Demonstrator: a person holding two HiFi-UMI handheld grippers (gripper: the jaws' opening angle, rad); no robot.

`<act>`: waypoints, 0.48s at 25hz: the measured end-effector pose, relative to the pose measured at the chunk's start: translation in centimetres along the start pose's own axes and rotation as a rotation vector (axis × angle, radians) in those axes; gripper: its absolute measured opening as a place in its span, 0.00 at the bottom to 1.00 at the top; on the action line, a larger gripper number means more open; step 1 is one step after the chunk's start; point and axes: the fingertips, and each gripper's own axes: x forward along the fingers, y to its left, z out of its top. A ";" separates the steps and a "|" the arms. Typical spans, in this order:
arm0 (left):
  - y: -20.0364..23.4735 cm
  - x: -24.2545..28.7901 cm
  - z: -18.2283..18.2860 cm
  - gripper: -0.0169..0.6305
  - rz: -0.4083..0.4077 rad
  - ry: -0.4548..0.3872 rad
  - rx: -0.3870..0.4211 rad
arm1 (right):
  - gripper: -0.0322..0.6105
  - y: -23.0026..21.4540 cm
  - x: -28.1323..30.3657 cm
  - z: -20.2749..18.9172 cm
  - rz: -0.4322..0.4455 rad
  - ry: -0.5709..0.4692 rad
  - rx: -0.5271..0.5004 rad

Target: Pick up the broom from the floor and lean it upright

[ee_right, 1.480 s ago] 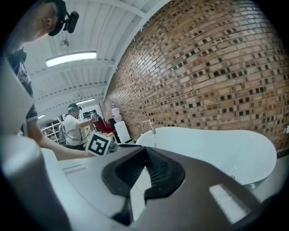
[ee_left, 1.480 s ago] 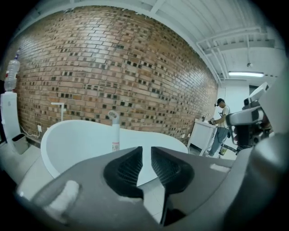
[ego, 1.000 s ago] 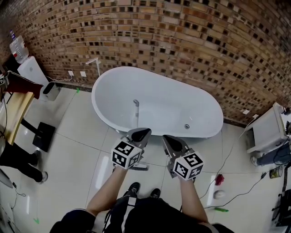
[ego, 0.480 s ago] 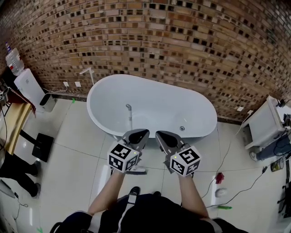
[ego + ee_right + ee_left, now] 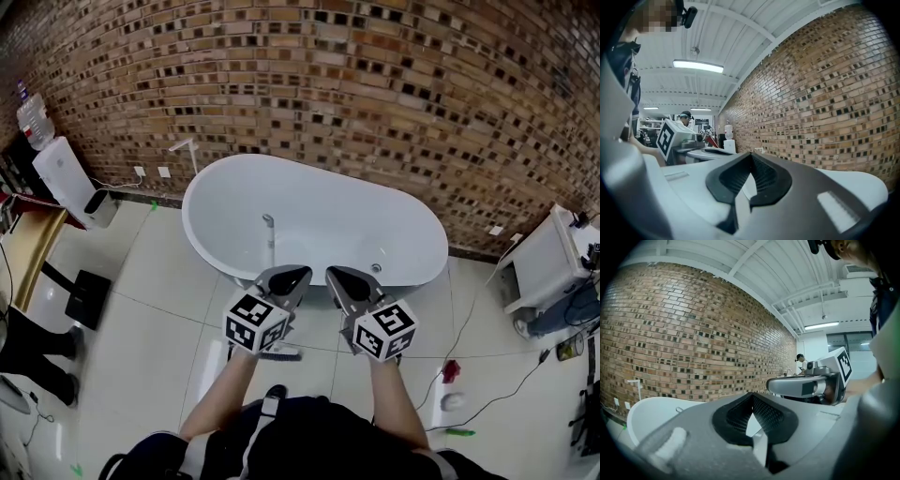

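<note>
Across the upper frame runs the brick wall; below it, at centre, the white bathtub holds only its drain. The left gripper and right gripper hang at its near rim, jaws pressed together and empty. The broom looks already stood up. Its head rests on the floor under the left gripper, and its handle runs up-frame against the tub.

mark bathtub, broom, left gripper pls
bathtub [image 5: 347, 216], head view, bare inner wall.
broom [image 5: 284, 353], head view, brush head just below the left gripper's marker cube.
left gripper [image 5: 294, 276], head view, tips of its shut jaws.
</note>
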 end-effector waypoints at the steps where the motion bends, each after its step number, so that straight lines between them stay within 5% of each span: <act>1: 0.0 -0.1 0.1 0.03 -0.002 -0.001 0.001 | 0.05 0.0 0.0 0.1 -0.002 -0.002 -0.002; 12: -1.2 -0.6 0.8 0.03 -0.027 -0.013 0.005 | 0.05 0.3 -1.0 1.1 -0.028 -0.014 -0.018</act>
